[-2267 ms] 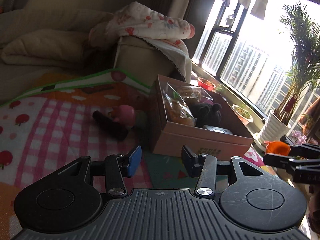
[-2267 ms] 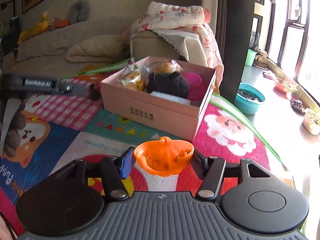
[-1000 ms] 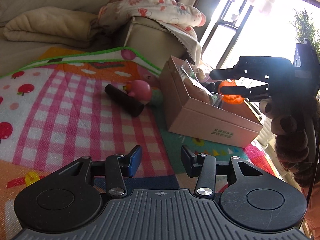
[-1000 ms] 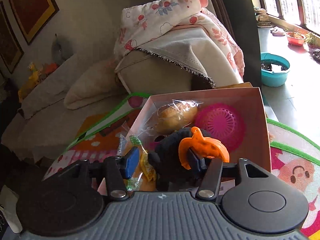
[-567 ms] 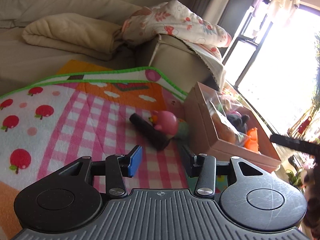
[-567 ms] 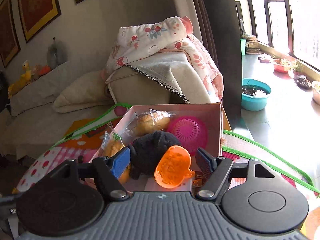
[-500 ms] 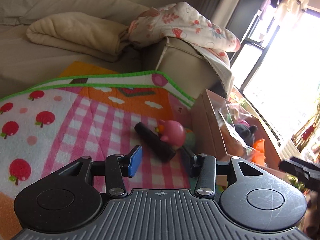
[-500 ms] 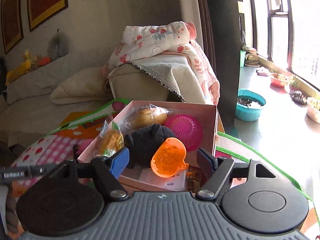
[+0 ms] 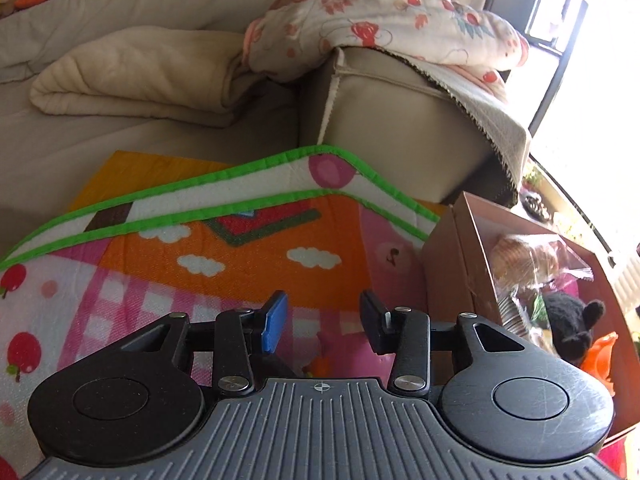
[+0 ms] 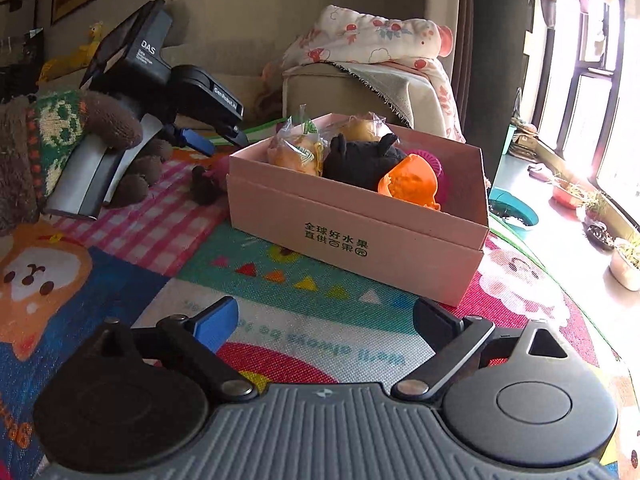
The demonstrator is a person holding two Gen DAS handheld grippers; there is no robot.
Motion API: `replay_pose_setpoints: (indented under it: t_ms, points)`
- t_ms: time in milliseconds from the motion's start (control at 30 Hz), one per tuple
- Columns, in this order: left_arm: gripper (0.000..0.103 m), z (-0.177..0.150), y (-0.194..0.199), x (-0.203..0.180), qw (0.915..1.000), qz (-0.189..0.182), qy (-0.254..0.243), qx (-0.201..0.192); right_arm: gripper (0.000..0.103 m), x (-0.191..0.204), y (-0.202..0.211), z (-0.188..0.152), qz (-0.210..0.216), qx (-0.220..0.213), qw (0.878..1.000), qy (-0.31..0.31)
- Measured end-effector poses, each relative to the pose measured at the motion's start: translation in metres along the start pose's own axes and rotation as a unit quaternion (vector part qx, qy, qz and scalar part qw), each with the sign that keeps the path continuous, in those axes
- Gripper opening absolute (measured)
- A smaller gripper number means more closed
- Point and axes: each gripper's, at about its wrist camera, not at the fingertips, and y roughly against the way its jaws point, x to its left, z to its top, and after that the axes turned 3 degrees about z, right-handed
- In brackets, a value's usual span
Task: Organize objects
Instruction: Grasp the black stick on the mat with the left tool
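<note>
The pink cardboard box (image 10: 360, 236) stands on the play mat and holds bagged bread (image 10: 296, 152), a black plush (image 10: 360, 160) and the orange pumpkin-shaped toy (image 10: 410, 182). My right gripper (image 10: 326, 316) hovers low in front of the box, its jaws opening wide with nothing between them. My left gripper (image 9: 324, 322), seen from the right wrist as left gripper (image 10: 214, 140) in a knit-gloved hand, hangs over a pink toy (image 9: 344, 346) left of the box (image 9: 452, 264). Its jaws are closing, and the toy shows low in the gap, untouched. A dark cylinder (image 10: 204, 188) lies beside the toy.
A beige sofa armrest (image 9: 400, 120) draped with a floral blanket (image 10: 372, 40) rises behind the box. A folded cream blanket (image 9: 132, 76) lies on the sofa. A teal basin (image 10: 514, 208) and plant pots (image 10: 624, 264) line the window side. The mat's green edge (image 9: 240, 204) folds up.
My right gripper opened, left the orange toy in the box, and drew back and down to the mat. My left gripper moved forward over the pink toy and dark cylinder.
</note>
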Motion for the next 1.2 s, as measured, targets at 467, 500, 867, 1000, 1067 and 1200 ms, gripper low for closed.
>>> replay_pose_setpoints:
  t_ms: [467, 500, 867, 1000, 1067, 1200]
  points:
    - [0.034, -0.052, 0.053, 0.02, 0.9915, -0.102, -0.078, 0.022, 0.103, 0.0, -0.005, 0.002, 0.004, 0.007, 1.0, -0.002]
    - [0.034, -0.058, 0.057, 0.024, 0.9896, -0.115, -0.082, 0.03, 0.103, 0.0, -0.006, 0.002, 0.004, 0.008, 1.0, -0.001]
    - [0.036, -0.068, 0.096, 0.035, 0.9951, 0.001, -0.067, -0.074, 0.103, 0.002, -0.008, 0.002, -0.004, 0.016, 1.0, 0.004]
    - [0.042, -0.051, 0.064, 0.031, 0.9965, 0.047, -0.059, -0.037, 0.103, 0.003, -0.009, 0.002, -0.007, 0.019, 1.0, 0.006]
    - [0.044, -0.048, 0.053, 0.03, 0.9983, 0.033, -0.042, -0.025, 0.103, 0.003, -0.009, 0.001, -0.008, 0.018, 1.0, 0.005]
    - [0.044, -0.048, 0.037, 0.015, 0.9979, 0.038, -0.051, -0.011, 0.103, 0.001, -0.009, 0.001, -0.009, 0.02, 1.0, 0.002]
